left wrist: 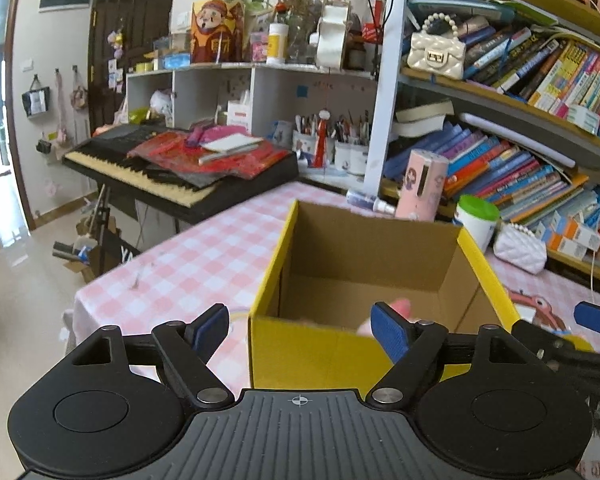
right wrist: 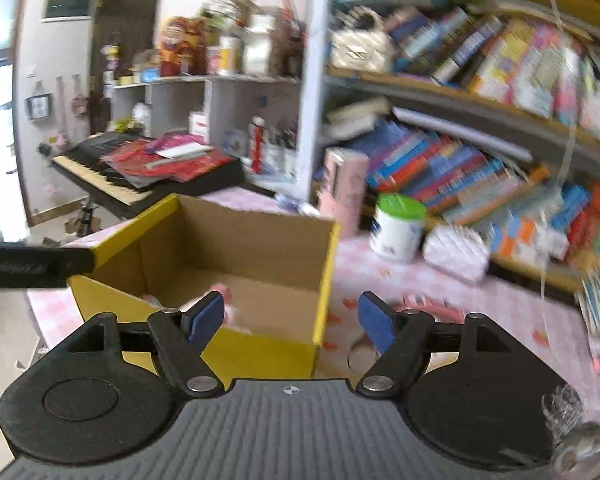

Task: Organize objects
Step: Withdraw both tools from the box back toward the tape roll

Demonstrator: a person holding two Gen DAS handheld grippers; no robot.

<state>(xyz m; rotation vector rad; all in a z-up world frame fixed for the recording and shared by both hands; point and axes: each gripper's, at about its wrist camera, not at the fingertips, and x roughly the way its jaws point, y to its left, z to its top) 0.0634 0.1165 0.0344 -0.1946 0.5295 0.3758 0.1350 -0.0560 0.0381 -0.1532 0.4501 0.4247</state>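
Grippers (left wrist: 300, 330) (right wrist: 291, 320) agape over box (left wrist: 364, 248)

The box (left wrist: 364, 280) is cardboard: raw matt brown inside, smooth printed yellow outside. A checked pink-and-white cloth (left wrist: 204, 256) covers the worktop, soft and matt. The left claw (left wrist: 300, 332) is matt black plastic with ribbed blue pads (left wrist: 388, 332) and shiny metal pivot pins; the right claw (right wrist: 290, 318) looks the same. Far right, a white quilted bag (left wrist: 520, 246) has a slight sheen. The floor (left wrist: 16, 280) is glossy tile.
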